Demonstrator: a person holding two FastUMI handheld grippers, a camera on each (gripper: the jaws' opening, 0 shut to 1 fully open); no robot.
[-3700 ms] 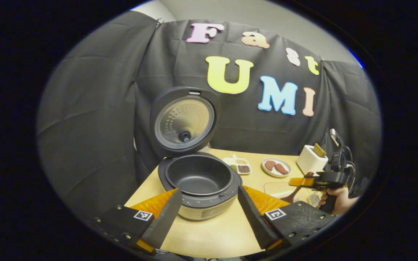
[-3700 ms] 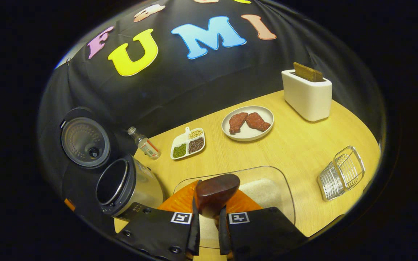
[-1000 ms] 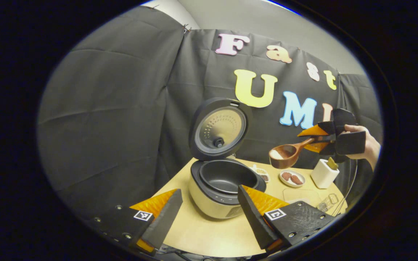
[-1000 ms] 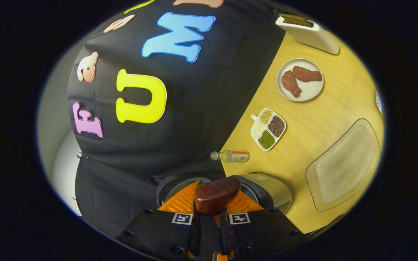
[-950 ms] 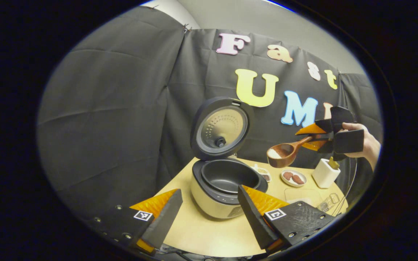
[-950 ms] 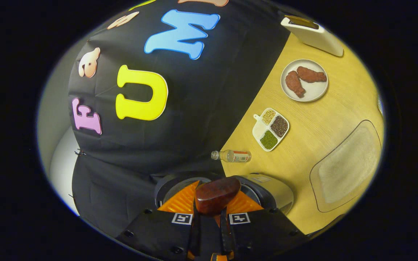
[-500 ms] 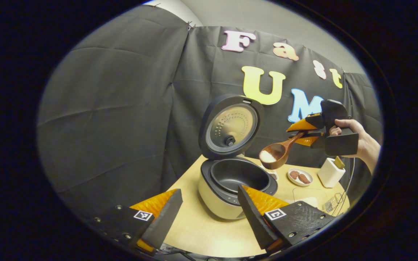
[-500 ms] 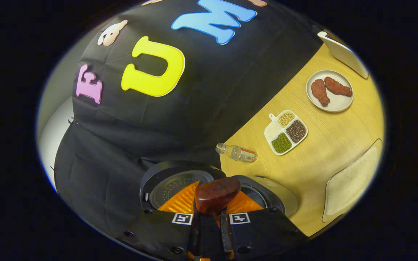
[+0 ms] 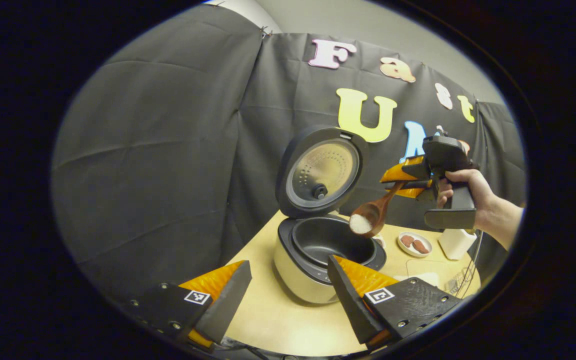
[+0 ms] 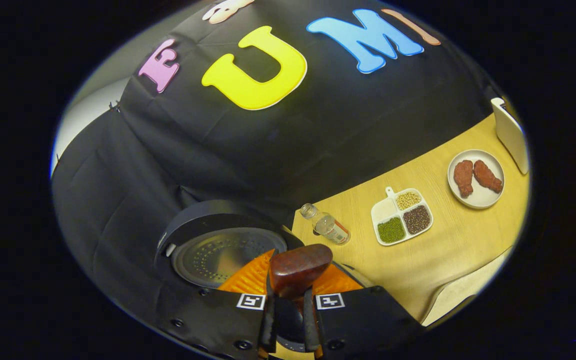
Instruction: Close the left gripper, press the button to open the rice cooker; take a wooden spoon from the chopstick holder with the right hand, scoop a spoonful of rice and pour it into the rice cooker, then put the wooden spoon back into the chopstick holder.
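Left gripper view: left gripper (image 9: pixel 288 292) hangs above the near edge of the bench (image 9: pixel 288 325), jaws wide apart and holding nothing. Rice cooker (image 9: pixel 318 260) stands on the bench near its left edge, lid (image 9: pixel 322 172) swung upright, dark inner pot bare. Right gripper (image 9: pixel 393 181), held in a hand (image 9: pixel 463 187), has its jaws clamped on the handle of the wooden spoon (image 9: pixel 370 215); spoon tilts bowl-down over the right rim of the pot, white rice (image 9: pixel 359 224) in the bowl. Right gripper view: spoon bowl's underside sits between the closed jaws, above the cooker. On the bench beyond: small bottle (image 10: pixel 325 225) lying on its side, divided dish (image 10: pixel 402 216) of beans, plate (image 10: pixel 477 179) with two brown pieces.
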